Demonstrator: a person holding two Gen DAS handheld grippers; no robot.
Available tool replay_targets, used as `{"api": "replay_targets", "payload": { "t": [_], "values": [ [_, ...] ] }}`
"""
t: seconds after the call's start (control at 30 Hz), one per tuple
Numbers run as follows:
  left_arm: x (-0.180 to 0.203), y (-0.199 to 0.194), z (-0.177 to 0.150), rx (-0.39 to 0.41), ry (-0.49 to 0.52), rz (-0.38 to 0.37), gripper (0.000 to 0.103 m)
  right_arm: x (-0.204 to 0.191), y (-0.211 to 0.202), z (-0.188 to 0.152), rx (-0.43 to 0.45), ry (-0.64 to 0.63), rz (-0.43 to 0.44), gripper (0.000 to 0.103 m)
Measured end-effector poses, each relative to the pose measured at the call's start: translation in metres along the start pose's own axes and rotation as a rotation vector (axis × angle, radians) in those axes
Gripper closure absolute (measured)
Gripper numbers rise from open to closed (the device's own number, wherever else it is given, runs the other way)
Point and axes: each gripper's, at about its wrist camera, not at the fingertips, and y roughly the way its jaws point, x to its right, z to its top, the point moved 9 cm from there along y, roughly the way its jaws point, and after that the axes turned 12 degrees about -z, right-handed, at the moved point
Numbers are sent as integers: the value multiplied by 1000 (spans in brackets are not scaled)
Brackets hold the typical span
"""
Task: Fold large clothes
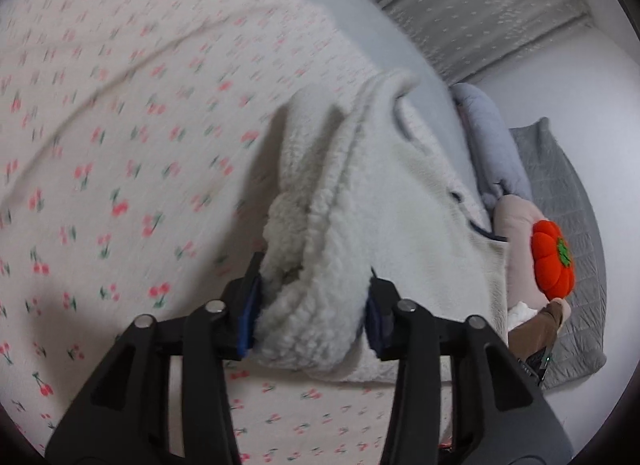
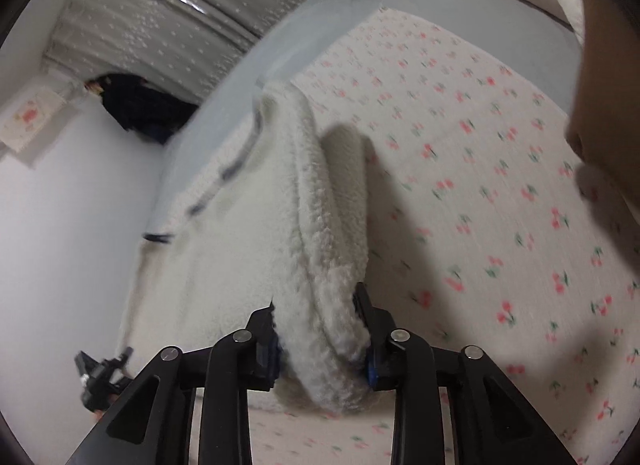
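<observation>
A large white fleece jacket (image 1: 360,201) with dark trim lies partly lifted over a bed with a cherry-print sheet (image 1: 120,145). My left gripper (image 1: 310,305) is shut on a thick bunch of the fleece between its blue pads. In the right wrist view my right gripper (image 2: 320,341) is shut on another folded edge of the same jacket (image 2: 280,193), which stretches away toward the bed's far edge. Both views are blurred by motion.
An orange pumpkin plush (image 1: 554,259), a beige pillow (image 1: 516,221) and a pale blue blanket (image 1: 492,145) lie at the bed's edge, with a grey mat (image 1: 568,193) on the floor. A silver dotted curtain (image 2: 168,13) and a dark garment (image 2: 144,105) are behind. The sheet (image 2: 480,185) spreads to the right.
</observation>
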Motion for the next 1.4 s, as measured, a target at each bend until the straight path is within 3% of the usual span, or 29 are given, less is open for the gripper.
{"api": "replay_targets", "payload": {
  "t": [0.03,0.07,0.13,0.27,0.37,0.5,0.6,0.7,0.8,0.93,0.97,1.13,1.3,1.4],
  "values": [
    [-11,4,-4,1,-35,11,47,9,5,-3,-4,3,-39,65],
    [-21,7,-7,5,-78,8,44,13,8,-4,3,12,-43,54],
    [-30,4,-13,15,-149,-11,38,21,0,-1,37,39,-64,45],
    [-25,-22,-21,60,-170,6,24,13,-45,9,198,-23,-172,37],
    [-17,-30,-33,70,-204,-47,20,-8,-69,8,285,-91,-194,33],
    [-15,-7,-52,2,-263,-71,20,-57,-70,0,327,-215,-162,32],
    [-24,15,-57,33,-330,-65,20,-97,-61,-15,329,-304,-112,32],
    [-22,21,-52,142,-347,-91,21,-139,-47,-31,345,-402,-88,33],
    [-14,27,-46,218,-333,-124,30,-178,-31,-50,349,-471,-24,41],
    [-15,32,-39,308,-325,-114,57,-223,3,-74,301,-565,77,80],
    [-12,28,-37,327,-303,-112,65,-228,13,-77,285,-579,85,88],
    [43,5,-27,394,-47,-106,72,-237,62,-113,145,-635,122,93],
    [147,-2,-32,414,303,-159,73,-227,78,-109,81,-579,147,94],
    [213,10,-47,373,474,-206,73,-226,77,-104,55,-566,168,94]
  ]
}}
